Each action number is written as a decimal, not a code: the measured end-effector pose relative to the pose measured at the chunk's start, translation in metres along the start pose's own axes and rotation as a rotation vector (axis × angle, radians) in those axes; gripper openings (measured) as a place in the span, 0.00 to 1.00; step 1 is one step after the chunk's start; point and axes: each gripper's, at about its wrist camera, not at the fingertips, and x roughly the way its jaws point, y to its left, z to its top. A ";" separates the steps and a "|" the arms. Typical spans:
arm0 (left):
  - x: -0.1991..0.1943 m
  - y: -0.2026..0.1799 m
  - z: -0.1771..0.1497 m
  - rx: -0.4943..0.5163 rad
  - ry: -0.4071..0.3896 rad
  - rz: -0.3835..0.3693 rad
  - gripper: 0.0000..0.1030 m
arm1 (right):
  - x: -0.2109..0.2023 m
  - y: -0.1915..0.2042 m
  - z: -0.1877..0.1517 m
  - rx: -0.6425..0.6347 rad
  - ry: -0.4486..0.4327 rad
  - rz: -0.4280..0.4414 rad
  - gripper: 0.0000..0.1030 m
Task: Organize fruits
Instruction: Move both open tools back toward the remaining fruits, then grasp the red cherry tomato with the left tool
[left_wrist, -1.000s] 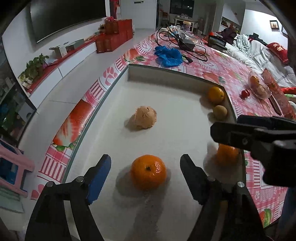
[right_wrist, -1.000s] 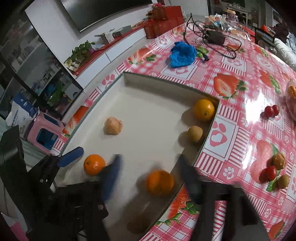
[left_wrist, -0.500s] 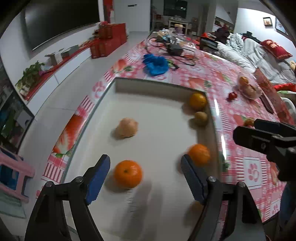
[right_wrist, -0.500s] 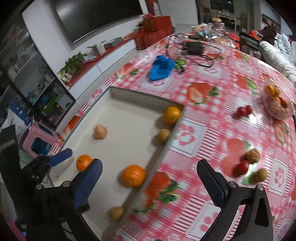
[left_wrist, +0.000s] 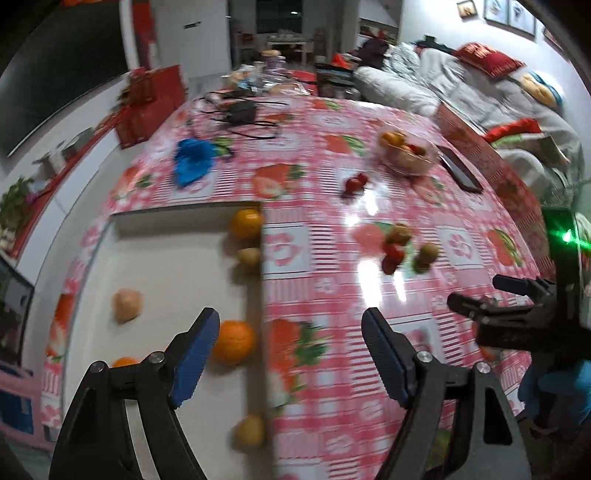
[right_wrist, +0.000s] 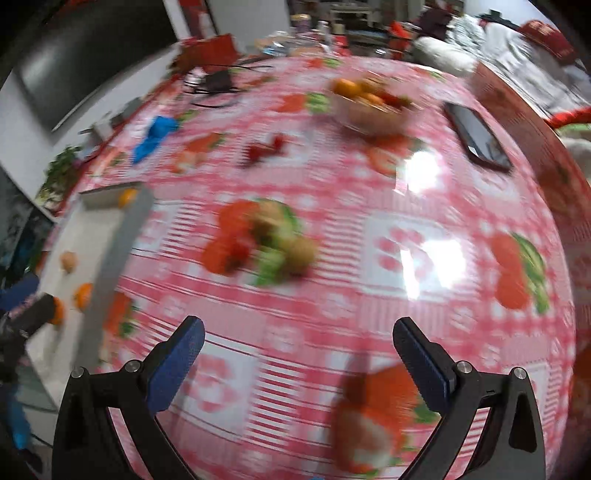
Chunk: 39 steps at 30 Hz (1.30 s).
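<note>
A shallow white tray (left_wrist: 166, 236) on the left of the table holds several fruits: oranges (left_wrist: 233, 341) (left_wrist: 246, 223), a kiwi (left_wrist: 249, 255), a peach-coloured fruit (left_wrist: 126, 304) and a yellowish fruit (left_wrist: 250, 430). A loose cluster of small red and brown fruits (left_wrist: 404, 247) lies on the tablecloth, blurred in the right wrist view (right_wrist: 266, 243). Two red fruits (left_wrist: 355, 182) lie farther back. My left gripper (left_wrist: 288, 350) is open and empty above the tray's right wall. My right gripper (right_wrist: 297, 354) is open and empty above the tablecloth; it shows in the left wrist view (left_wrist: 495, 299).
A glass bowl of fruit (left_wrist: 406, 151) stands at the back right, with a phone (left_wrist: 460, 171) beside it. A blue cloth (left_wrist: 192, 160) and black cables (left_wrist: 240, 110) lie at the back. A red box (left_wrist: 498, 173) runs along the right table edge.
Both grippers have swung right and risen, from over the tray toward the open tablecloth. The loose fruit cluster now lies ahead of the right gripper. Both stay open and empty.
</note>
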 end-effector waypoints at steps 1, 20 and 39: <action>0.008 -0.011 0.004 0.016 0.011 -0.010 0.80 | 0.002 -0.008 -0.004 -0.002 0.005 -0.024 1.00; 0.109 -0.093 0.037 0.086 0.111 -0.011 0.65 | 0.004 -0.040 -0.043 -0.078 -0.104 -0.082 1.00; 0.104 -0.078 0.027 0.059 0.076 -0.016 0.24 | 0.013 -0.032 -0.022 -0.105 0.002 -0.069 1.00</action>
